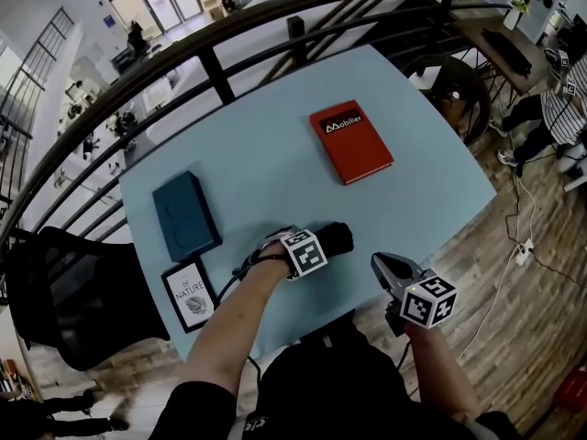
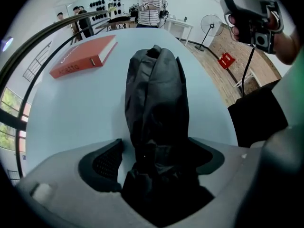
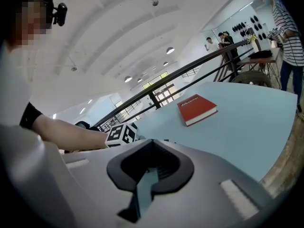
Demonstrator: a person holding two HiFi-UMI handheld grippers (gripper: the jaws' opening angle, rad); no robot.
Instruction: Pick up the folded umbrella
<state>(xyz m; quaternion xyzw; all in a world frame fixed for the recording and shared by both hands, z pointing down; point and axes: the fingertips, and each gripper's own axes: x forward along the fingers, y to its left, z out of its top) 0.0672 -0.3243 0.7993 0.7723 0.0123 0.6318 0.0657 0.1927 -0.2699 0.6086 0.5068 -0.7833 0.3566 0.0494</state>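
Two grippers show: our left gripper (image 2: 154, 163) points down over the folded umbrella (image 2: 156, 94) near the worktop's (image 1: 266, 154) front edge, jaws wide apart around it, left pad clear. Our right gripper (image 3: 147, 172) hovers beside that edge, jaws nearly together, empty.

Umbrella (image 2: 156, 94) on table (image 2: 61, 122), book (image 2: 85, 56) beyond.

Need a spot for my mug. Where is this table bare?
Bare: the table between the teal book and the red book, and the corner right of that. Crowded: the near edge, with the small booklet and the folded umbrella.
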